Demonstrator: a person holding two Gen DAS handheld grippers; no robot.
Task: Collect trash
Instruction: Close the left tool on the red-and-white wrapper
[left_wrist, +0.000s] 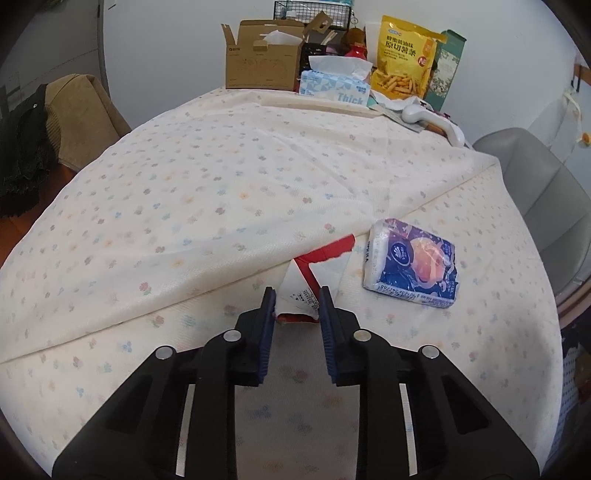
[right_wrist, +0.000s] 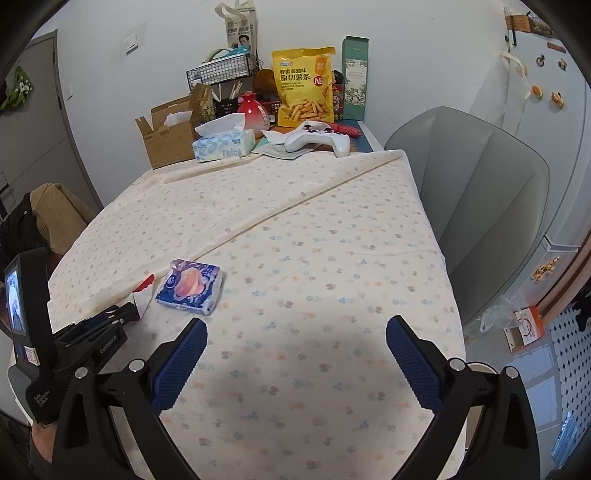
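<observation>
Counter (right_wrist: 332, 258) is covered by floral cloth; tissue pack (left_wrist: 412, 264) lies near. Grasp step is judged underway: left claw (left_wrist: 297, 301) is set narrow around red-white wrapper (left_wrist: 310, 273), half tucked under a cloth fold, torn. Closing and lifting are needed next. Right claw (right_wrist: 295, 332) is held wide, empty.

Left wrist cam sits low and close over the tablecloth (left_wrist: 184, 206), facing the cluttered far wall. Right wrist cam sits higher and further right, facing the same way. Both catch the blue tissue pack (left_wrist: 412, 264) (right_wrist: 190, 281), the yellow snack bag (left_wrist: 404, 59) (right_wrist: 303, 86) and the grey chair (left_wrist: 546, 199) (right_wrist: 480, 206)
</observation>
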